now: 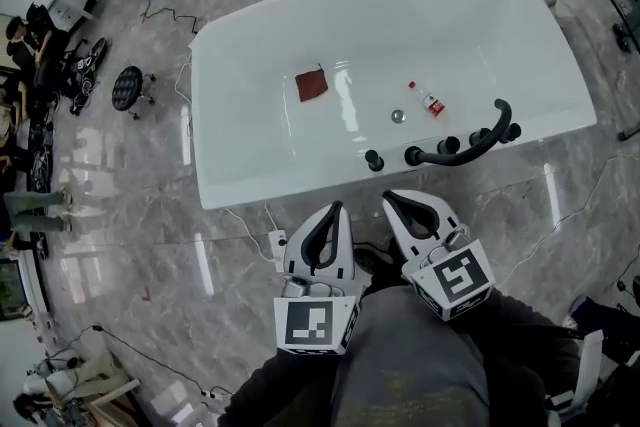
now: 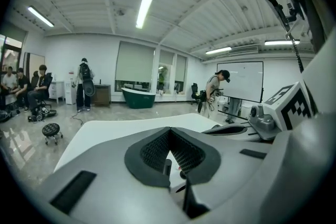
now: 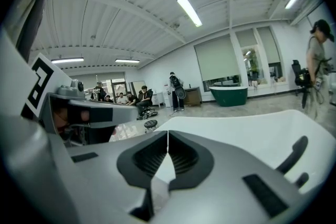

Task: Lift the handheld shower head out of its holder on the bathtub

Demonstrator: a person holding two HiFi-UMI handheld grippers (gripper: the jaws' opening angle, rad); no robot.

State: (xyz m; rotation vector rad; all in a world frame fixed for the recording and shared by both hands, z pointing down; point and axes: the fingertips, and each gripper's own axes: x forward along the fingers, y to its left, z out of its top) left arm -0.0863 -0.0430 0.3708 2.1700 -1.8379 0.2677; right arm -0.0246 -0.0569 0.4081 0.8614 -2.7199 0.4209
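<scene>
The black handheld shower head (image 1: 483,140) lies in its holder on the near right rim of the white bathtub (image 1: 260,185), among black tap knobs (image 1: 374,160). In the right gripper view the shower head (image 3: 294,153) shows as a dark curved bar at the right. My left gripper (image 1: 335,208) and right gripper (image 1: 391,198) hover side by side just short of the tub's near rim, left of the shower head and apart from it. Both are shut with nothing between the jaws, as the left gripper (image 2: 169,130) and right gripper (image 3: 168,134) views show.
Inside the tub lie a dark red cloth (image 1: 311,84), a small bottle (image 1: 432,102) and the drain (image 1: 398,116). On the marble floor are a power strip (image 1: 278,243), cables and a black stool (image 1: 128,87). People sit at the far left; a green tub (image 2: 139,97) stands far off.
</scene>
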